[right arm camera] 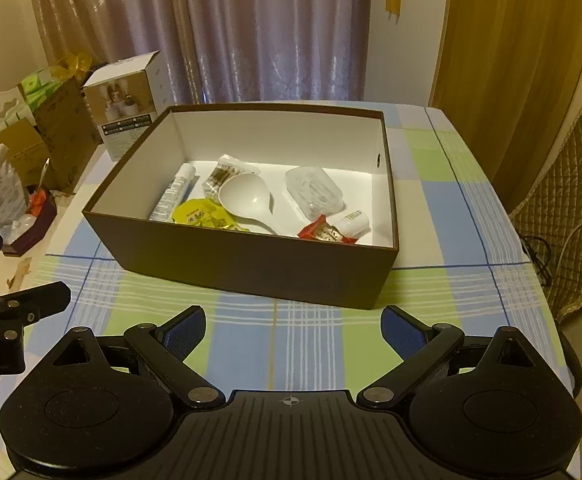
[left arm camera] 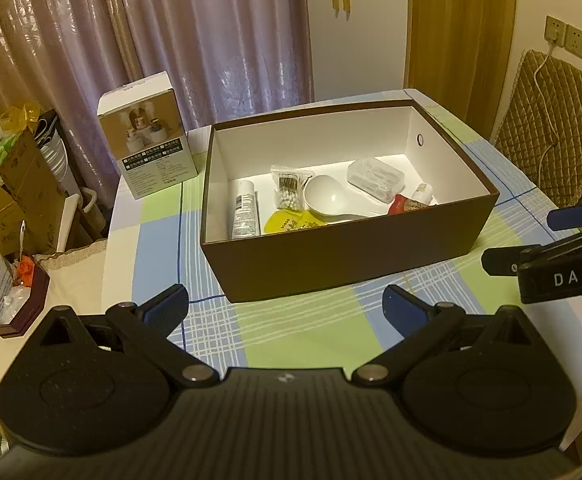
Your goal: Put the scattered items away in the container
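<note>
Both hand-held grippers hanging low over checked tabletop (right arm camera: 291, 344), left (left arm camera: 285, 306) and right (right arm camera: 293, 328) gaping wide, gripping nothing. Brown box (right arm camera: 251, 268) sitting just beyond, holding tube (right arm camera: 173, 192), yellow packet (right arm camera: 201, 214), white spoon (right arm camera: 247, 200), clear case (right arm camera: 315, 192), red wrapper (right arm camera: 325, 234). Looking done; scanning cloth for strays before quitting. Near wall hiding box's front floor. Carton (left arm camera: 147, 136) standing behind, probably not part.

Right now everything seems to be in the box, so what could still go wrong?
Two things, possibly. The carton standing at the table's far left edge could get knocked off if an arm swings that way. And the left gripper and right gripper, both with jaws open and empty, hover close together, so they might bump each other while pulling back.
</note>
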The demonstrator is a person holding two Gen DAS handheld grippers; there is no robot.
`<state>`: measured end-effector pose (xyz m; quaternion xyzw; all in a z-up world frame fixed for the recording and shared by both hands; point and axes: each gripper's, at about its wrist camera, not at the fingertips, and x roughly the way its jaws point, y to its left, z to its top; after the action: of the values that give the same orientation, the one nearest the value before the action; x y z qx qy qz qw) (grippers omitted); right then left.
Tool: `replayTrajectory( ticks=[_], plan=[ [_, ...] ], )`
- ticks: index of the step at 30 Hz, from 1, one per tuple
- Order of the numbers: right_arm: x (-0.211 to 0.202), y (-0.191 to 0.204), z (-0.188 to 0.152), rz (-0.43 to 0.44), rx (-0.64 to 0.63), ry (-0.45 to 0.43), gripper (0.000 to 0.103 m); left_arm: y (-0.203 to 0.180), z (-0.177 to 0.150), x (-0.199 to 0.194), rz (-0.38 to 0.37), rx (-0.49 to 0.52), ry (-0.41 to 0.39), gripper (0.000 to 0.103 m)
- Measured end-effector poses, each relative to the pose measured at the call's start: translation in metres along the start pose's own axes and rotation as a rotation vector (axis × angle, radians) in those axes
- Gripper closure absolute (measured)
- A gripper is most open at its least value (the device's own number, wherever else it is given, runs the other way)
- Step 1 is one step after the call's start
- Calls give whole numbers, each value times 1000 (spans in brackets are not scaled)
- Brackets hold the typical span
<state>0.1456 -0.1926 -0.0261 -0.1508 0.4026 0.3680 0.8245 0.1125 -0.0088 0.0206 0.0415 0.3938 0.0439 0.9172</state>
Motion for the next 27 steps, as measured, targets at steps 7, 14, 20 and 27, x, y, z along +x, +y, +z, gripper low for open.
replayTrajectory(
  ticks=[7,14,20,27],
  plan=[
    [1,-6,0,21,-18,-1,4,-8,1,-3,26,-14,5,1],
    [0,-22,-4,49,-43,12,4,-27,-1,-3,63,-40,31,1],
    [-3,-34,-8,72,-69,21,4,-44,-6,-8,93,-64,42,1],
    [-8,-44,-14,90,-93,16,4,-57,-14,-15,121,-98,42,1]
  ],
)
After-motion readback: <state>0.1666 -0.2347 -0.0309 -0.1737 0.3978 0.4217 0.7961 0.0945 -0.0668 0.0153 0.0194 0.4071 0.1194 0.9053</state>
